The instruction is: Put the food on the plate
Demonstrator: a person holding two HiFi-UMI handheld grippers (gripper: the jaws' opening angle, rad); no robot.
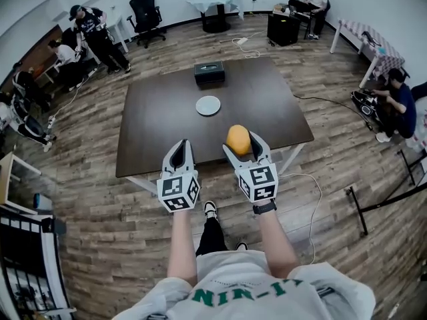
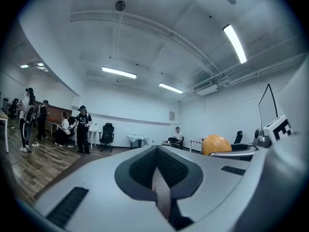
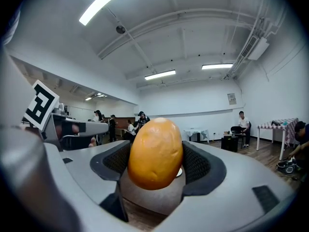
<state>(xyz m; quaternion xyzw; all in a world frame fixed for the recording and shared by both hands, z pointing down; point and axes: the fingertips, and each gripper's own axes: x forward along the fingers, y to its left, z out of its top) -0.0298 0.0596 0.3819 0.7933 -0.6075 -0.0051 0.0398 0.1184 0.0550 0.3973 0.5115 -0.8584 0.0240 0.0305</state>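
The food [image 1: 238, 139], an orange-yellow oval lump, is clamped between the pads of the right gripper [image 1: 242, 145], above the near part of the table. The room has a wood-plank floor [image 1: 100, 232] and white walls. People sit and stand along its edges, and a black office chair [image 1: 146, 15] is by the far wall. The dark brown table [image 1: 160, 132] fills the middle. A black box [image 1: 209, 73] sits at its far side. A small white plate [image 1: 208, 105] lies near it, well apart from the food. The left gripper [image 1: 179, 151] has its jaws pressed together on nothing.
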